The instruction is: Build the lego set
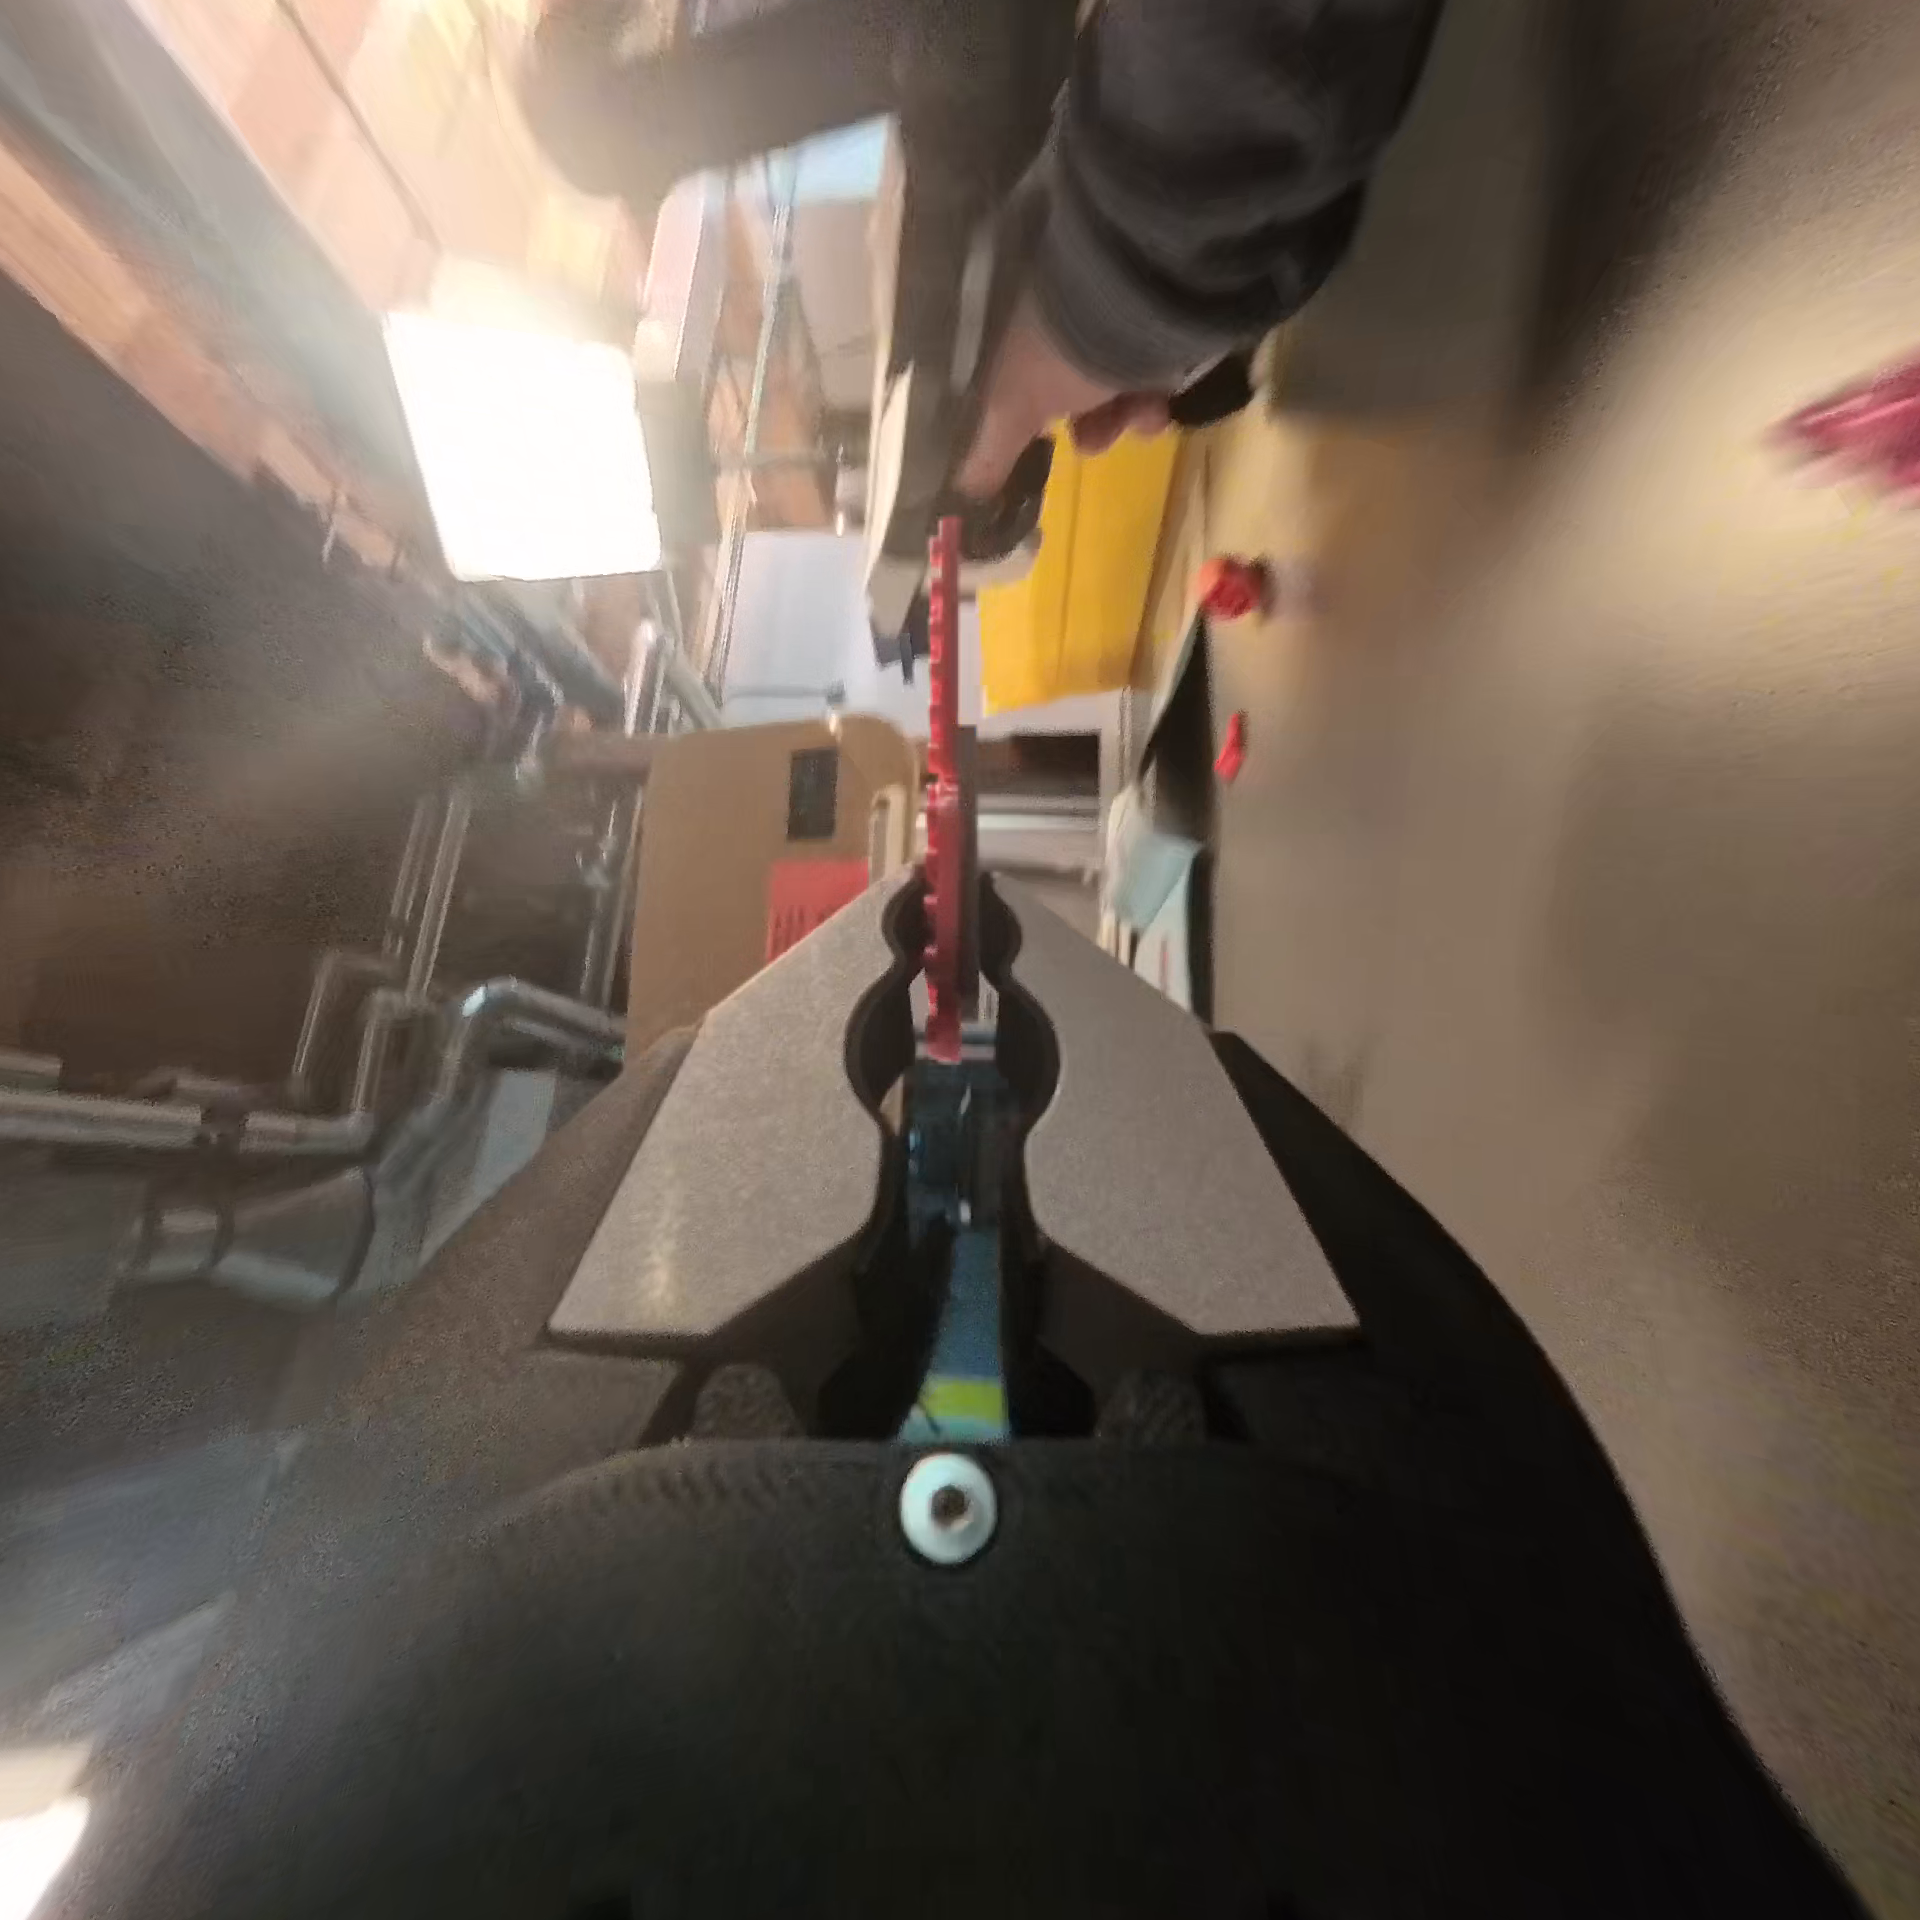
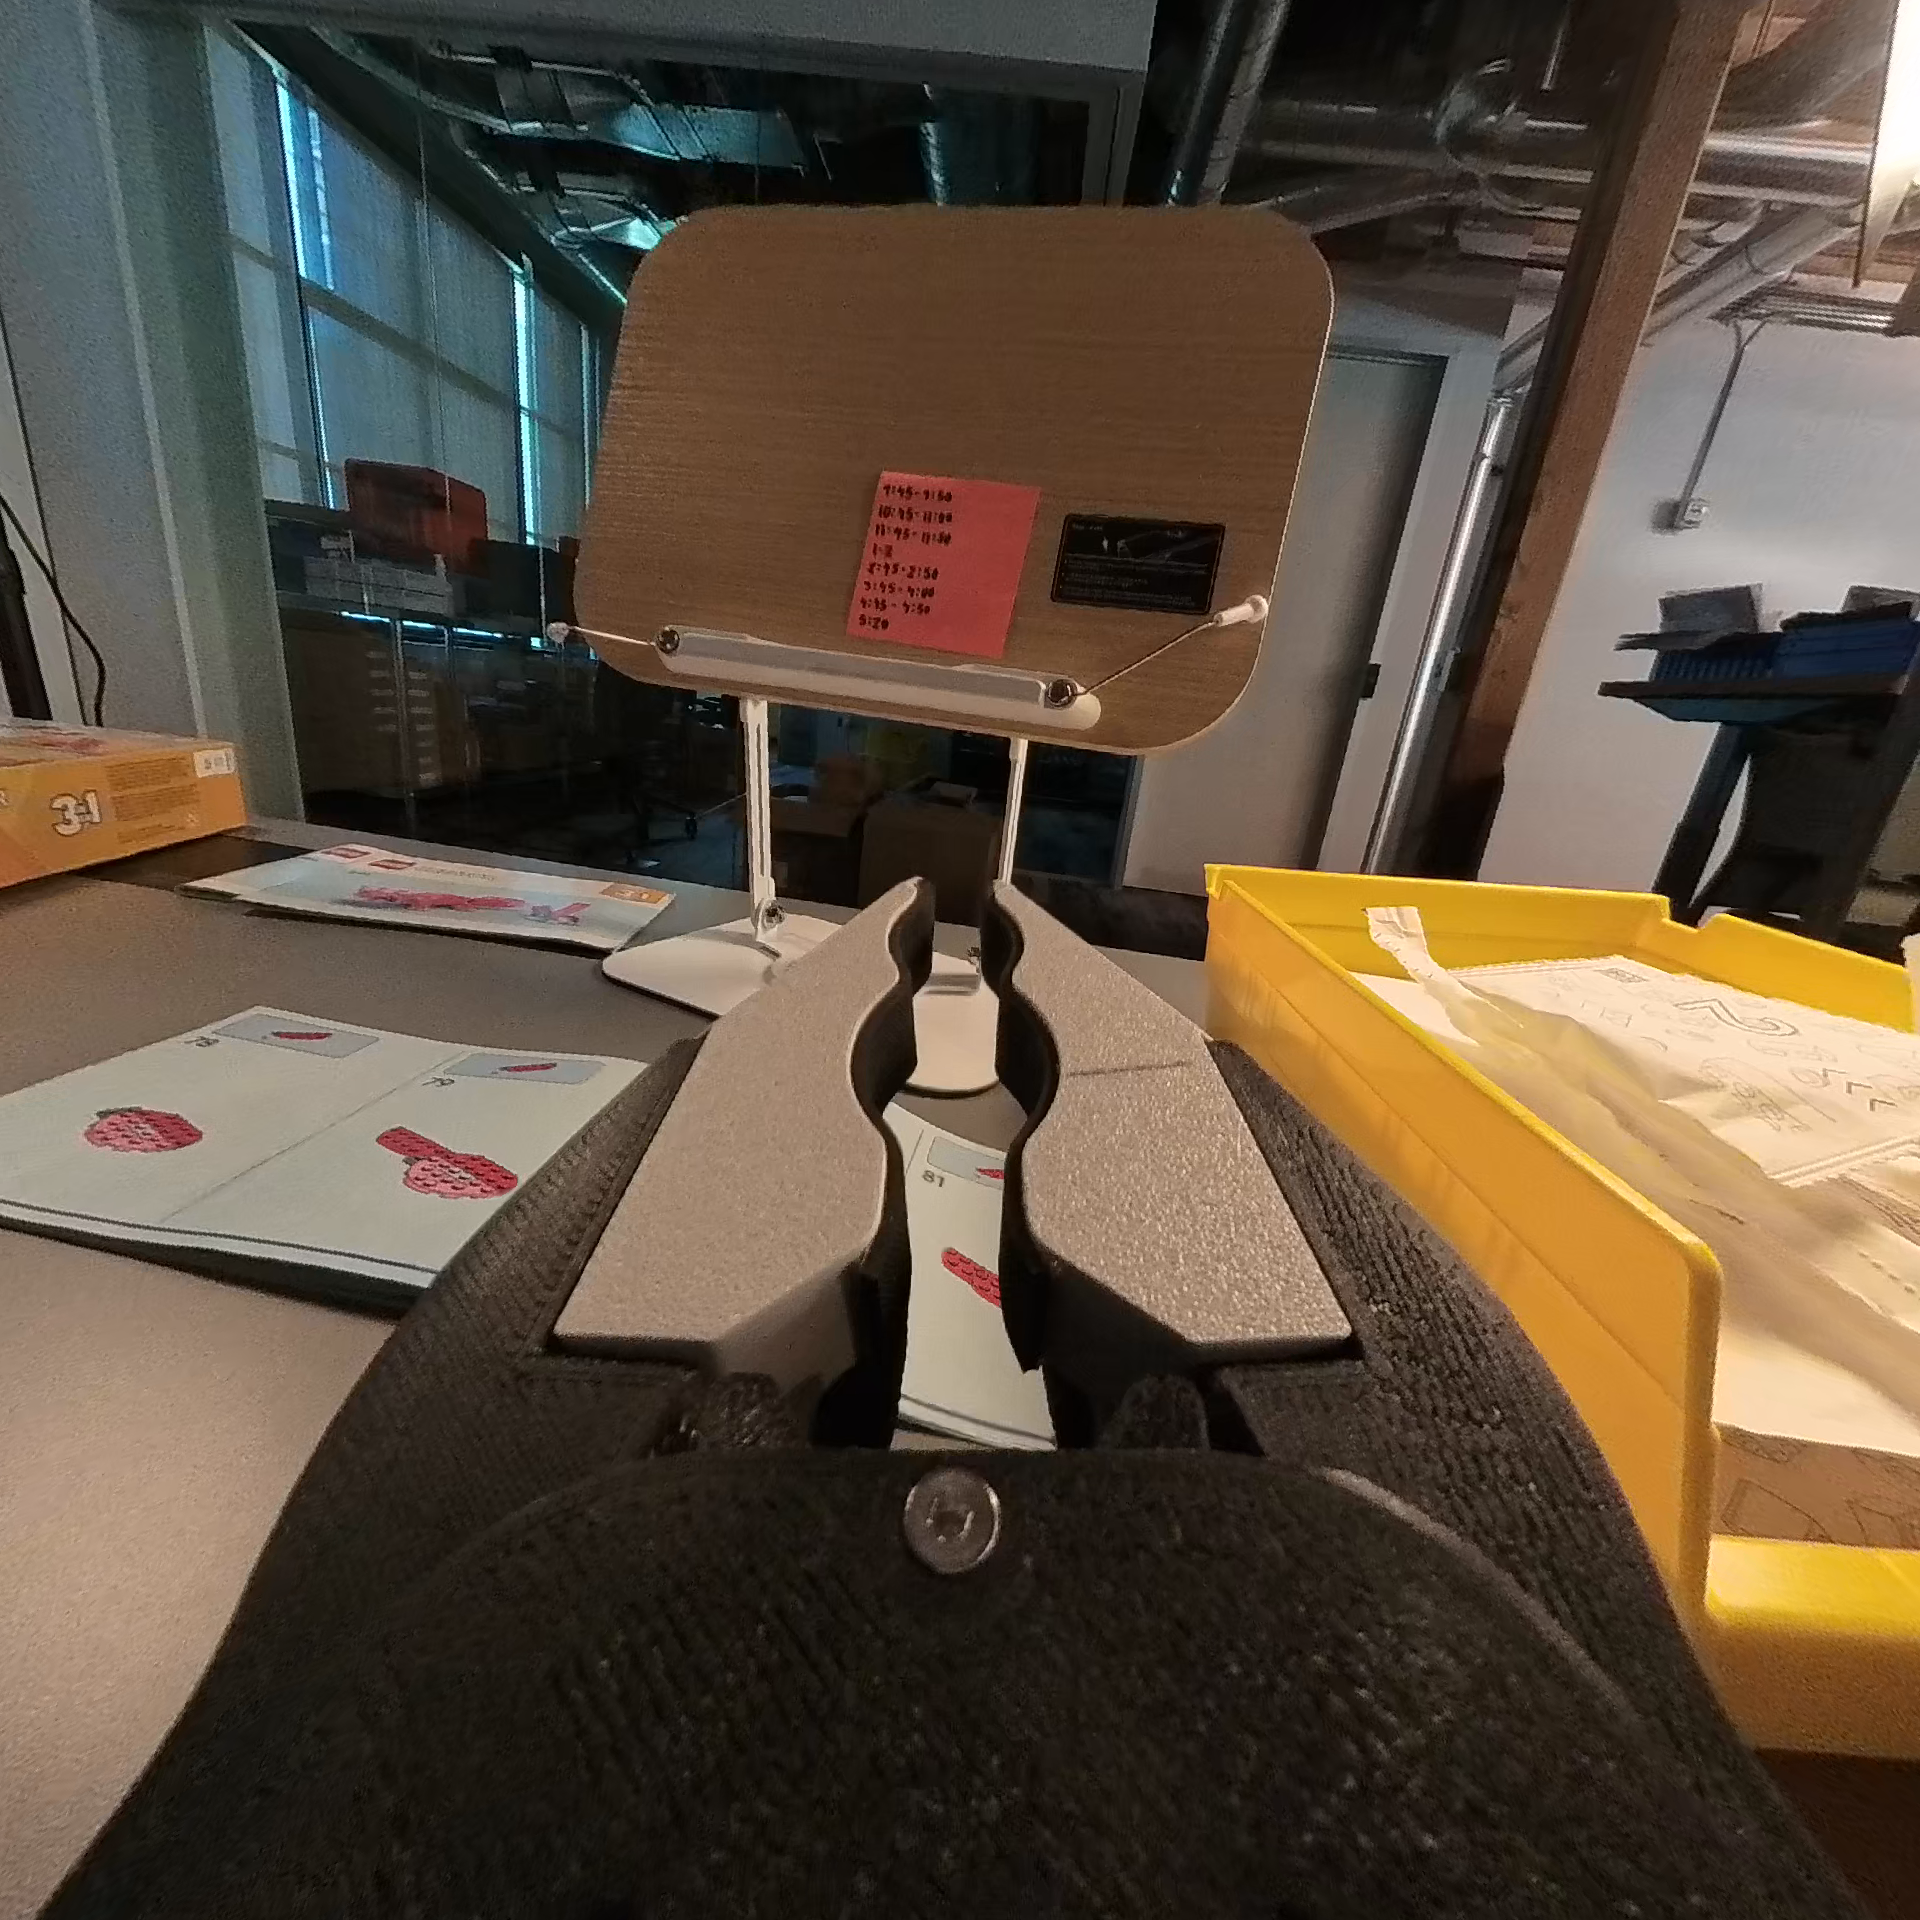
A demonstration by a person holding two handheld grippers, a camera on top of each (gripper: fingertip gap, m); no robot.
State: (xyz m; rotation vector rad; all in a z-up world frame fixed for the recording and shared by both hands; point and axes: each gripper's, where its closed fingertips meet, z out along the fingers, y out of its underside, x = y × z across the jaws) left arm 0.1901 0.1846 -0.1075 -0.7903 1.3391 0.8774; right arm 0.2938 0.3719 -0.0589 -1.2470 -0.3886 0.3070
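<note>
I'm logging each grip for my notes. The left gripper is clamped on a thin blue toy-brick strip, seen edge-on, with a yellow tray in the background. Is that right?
Not quite: the strip clamped in the left gripper is red, not blue, as the left wrist view shows. It is thin and edge-on, and the yellow tray is behind it.

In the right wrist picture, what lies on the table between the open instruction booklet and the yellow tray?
In the right wrist view, the right gripper itself fills that stretch; between its fingers only the book stand's white base and a booklet page show.
</note>
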